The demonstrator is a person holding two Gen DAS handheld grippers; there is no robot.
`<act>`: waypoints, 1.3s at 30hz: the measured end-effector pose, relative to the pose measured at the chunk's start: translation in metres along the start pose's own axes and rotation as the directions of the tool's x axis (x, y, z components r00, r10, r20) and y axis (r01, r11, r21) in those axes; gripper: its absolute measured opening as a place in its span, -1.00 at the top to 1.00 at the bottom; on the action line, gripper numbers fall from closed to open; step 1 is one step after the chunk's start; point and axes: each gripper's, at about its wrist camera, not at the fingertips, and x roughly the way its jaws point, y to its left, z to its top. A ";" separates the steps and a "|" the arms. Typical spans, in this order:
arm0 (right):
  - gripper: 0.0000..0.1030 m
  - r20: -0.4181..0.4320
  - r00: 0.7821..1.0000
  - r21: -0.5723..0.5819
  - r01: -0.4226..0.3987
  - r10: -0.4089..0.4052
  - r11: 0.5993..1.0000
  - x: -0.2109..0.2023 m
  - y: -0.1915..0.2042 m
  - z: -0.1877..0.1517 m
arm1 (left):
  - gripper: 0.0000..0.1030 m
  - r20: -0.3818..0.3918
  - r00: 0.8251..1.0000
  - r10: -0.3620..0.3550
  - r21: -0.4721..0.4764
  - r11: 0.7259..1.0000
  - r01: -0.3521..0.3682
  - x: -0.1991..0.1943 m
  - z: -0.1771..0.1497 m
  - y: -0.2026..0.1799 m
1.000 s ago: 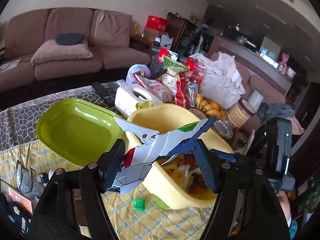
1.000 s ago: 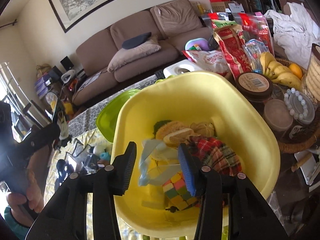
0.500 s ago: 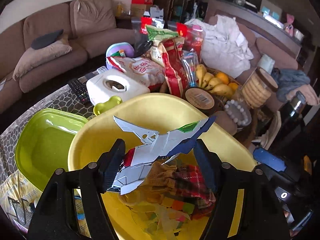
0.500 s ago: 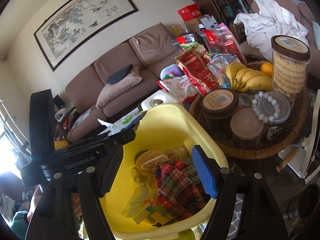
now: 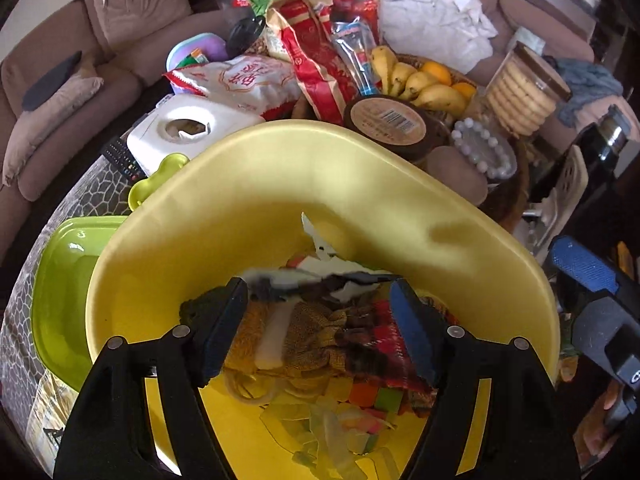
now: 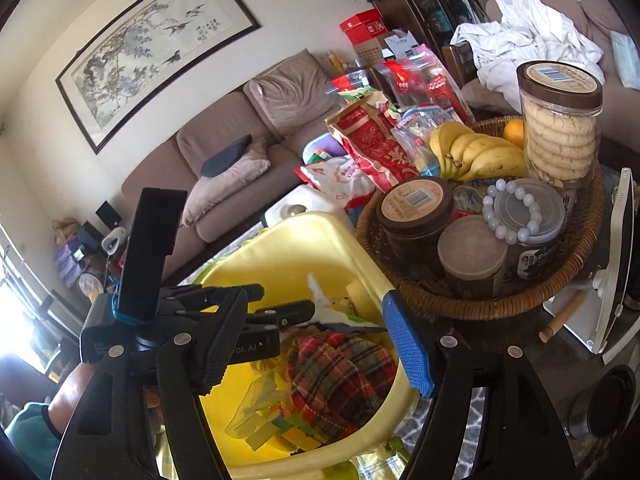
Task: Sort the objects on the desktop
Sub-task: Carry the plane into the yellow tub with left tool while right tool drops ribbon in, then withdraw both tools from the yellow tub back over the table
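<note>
Toy wing (image 5: pixel 320 276), white/blue, now lies inside yellow tub (image 5: pixel 280 184) atop the pile, no longer pinched: left gripper (image 5: pixel 320 328) jaws opening, off it. Right gripper (image 6: pixel 316 344), jaws spread & empty, pulled back to tub's rim vs. 1 s ago.

Yellow tub (image 5: pixel 248 216): smooth glossy plastic. Plaid cloth (image 6: pixel 340 376): soft woven fabric. Basket (image 6: pixel 480 304): rough brown wicker. Gripper pads (image 6: pixel 406 346): textured blue rubber.
</note>
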 end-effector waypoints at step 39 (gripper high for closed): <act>-0.99 -0.097 0.995 -0.270 -0.011 -0.016 0.963 0.037 0.106 -0.038 | -1.00 0.279 0.956 0.093 -0.387 0.922 0.024 -0.147 -0.182 0.105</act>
